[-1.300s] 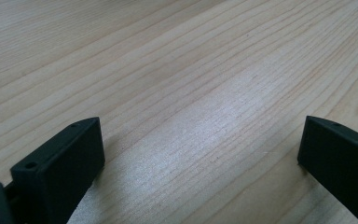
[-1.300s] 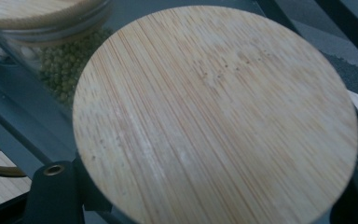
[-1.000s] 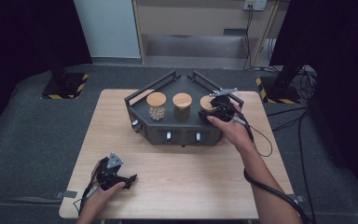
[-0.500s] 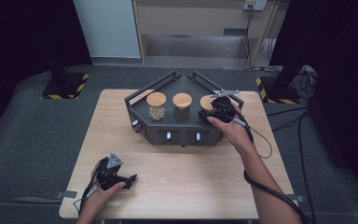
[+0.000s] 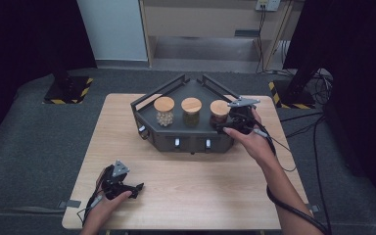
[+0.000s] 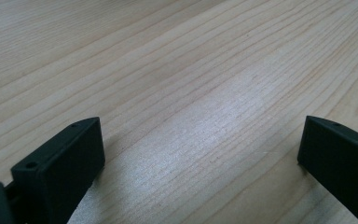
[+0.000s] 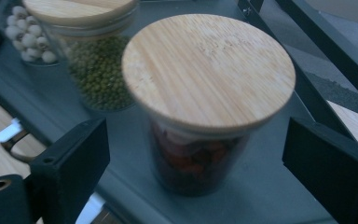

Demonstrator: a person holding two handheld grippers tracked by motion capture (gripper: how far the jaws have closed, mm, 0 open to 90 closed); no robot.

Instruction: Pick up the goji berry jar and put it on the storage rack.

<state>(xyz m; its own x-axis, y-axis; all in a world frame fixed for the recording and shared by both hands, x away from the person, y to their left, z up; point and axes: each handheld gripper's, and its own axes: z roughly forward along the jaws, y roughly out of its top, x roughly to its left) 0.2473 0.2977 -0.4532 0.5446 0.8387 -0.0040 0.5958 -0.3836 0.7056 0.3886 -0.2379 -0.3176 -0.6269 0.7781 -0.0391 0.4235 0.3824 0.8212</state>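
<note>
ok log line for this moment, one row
right gripper: jaws just opened, astride red-bean jar, not gripping | left gripper: open over table | jar on rack

White-bean jar (image 7: 16, 32) cut off by the frame's top-left edge.

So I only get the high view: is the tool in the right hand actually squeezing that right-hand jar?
Observer: No. The right tool has just been opening its jaws; the red-filled jar stands between them with a gap on each side.
Operator: What's in the middle jar?
Observer: The middle jar holds small green beans, clear through the glass.
Operator: And the tool in the other hand?
Observer: The left tool is wide open, with just the bare wooden table between its jaws.
</note>
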